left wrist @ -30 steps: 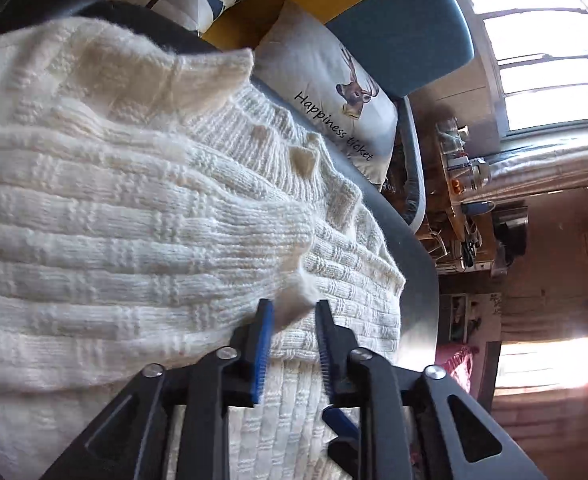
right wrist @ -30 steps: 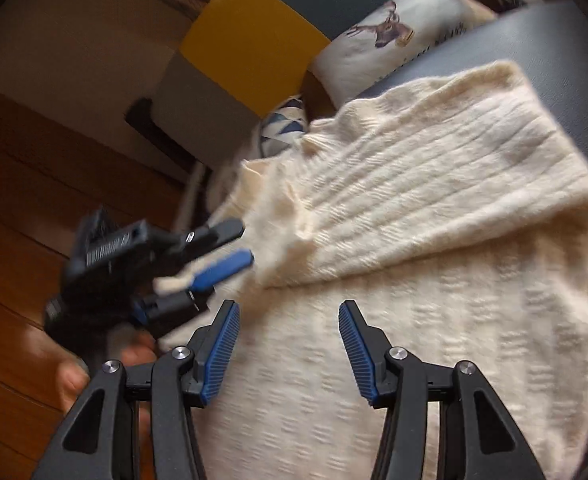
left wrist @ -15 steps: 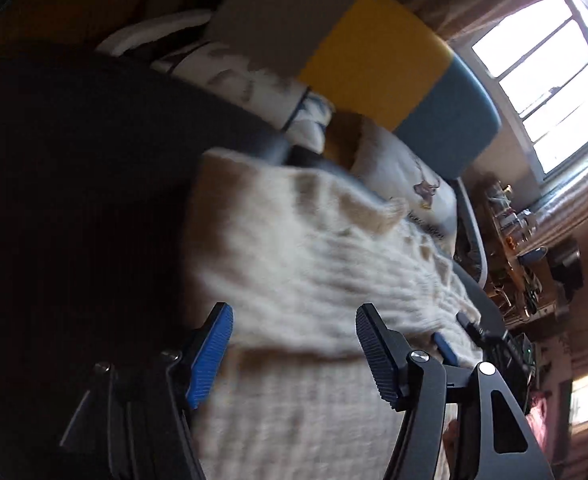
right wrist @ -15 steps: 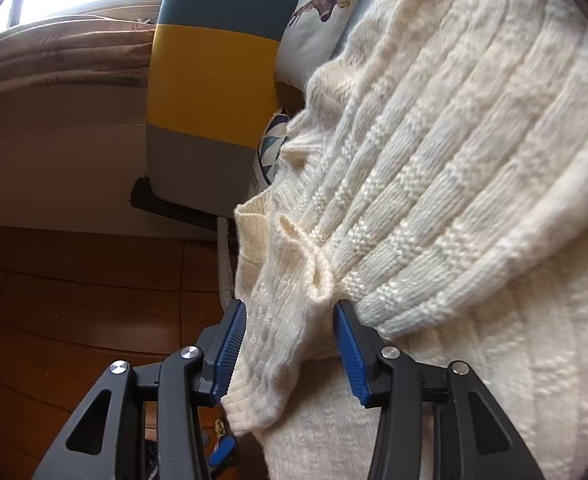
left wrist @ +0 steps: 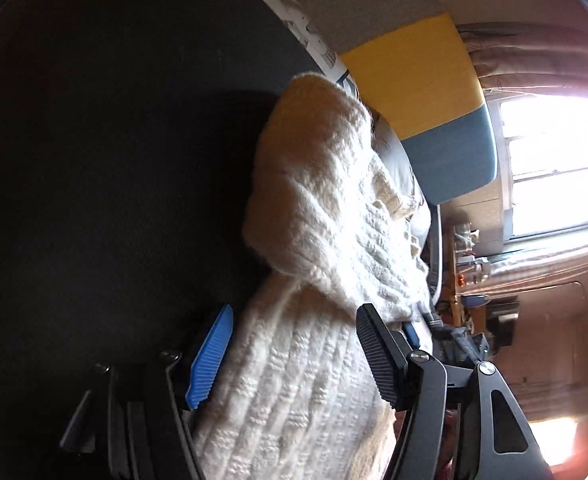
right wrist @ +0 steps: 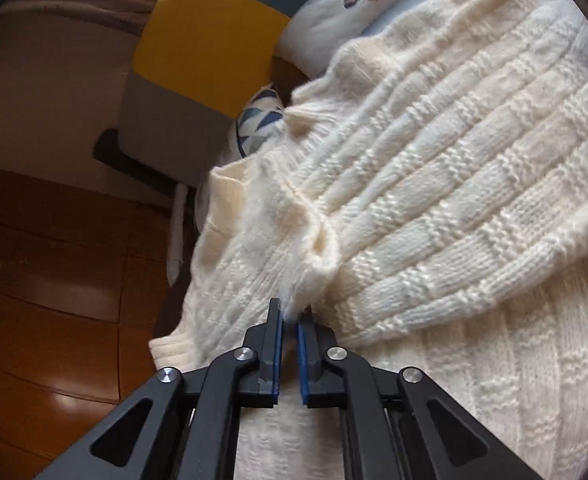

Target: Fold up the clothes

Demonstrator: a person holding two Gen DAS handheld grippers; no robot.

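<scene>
Cream knit sweater [right wrist: 434, 184] spread over dark seat [left wrist: 113, 160], folded sleeve running up and right from right gripper [right wrist: 289, 318], clamped on its cuff edge; left gripper [left wrist: 294, 356] spread wide, empty, straddling the body panel, farther off.

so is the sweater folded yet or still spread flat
Partly folded: the cream sweater has one section doubled over the layer beneath. The right gripper pinches an edge; the left gripper is open.

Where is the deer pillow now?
In the right wrist view, the deer pillow lies at the top, right of the yellow cushion and just behind the top edge of the white sweater.
</scene>
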